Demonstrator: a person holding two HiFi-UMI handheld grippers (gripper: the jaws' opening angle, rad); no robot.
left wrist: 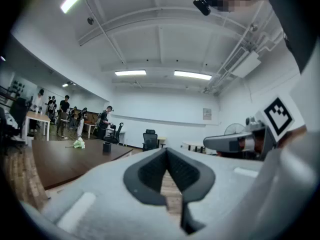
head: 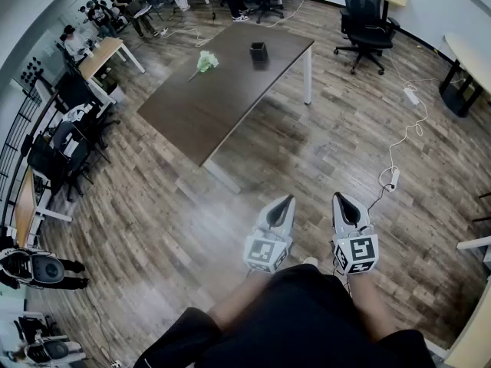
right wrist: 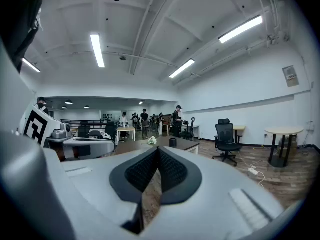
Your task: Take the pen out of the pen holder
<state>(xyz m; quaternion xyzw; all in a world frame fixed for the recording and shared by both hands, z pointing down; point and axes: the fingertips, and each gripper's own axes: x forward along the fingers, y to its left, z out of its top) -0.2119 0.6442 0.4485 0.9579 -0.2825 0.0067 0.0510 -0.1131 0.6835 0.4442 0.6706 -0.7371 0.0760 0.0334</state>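
Desks [head: 100, 56] with pale tops crowd the left edge of the head view. Right of them stands a long rectangular table [head: 222, 98] with a smooth dark-brown top and white legs. It stands on a wood-plank floor [head: 153, 228]. A crumpled green-white bundle [head: 205, 61] lies near the table's far end. Just to its right sits the pen holder [head: 258, 53], a small black, boxy cup standing upright. It is too small to show whether a pen is inside.

Well apart from the table, the left gripper [head: 287, 200] and the right gripper [head: 341, 197] are side by side over the floor. Both are grey moulded shells tapering to points. In each gripper view the black ribbed pads meet at the tip, pressed together on nothing, left gripper [left wrist: 166, 152] and right gripper [right wrist: 157, 150] alike.

Farther right are a black mesh office chair [head: 367, 14] and a white power strip [head: 393, 177] on a cable.
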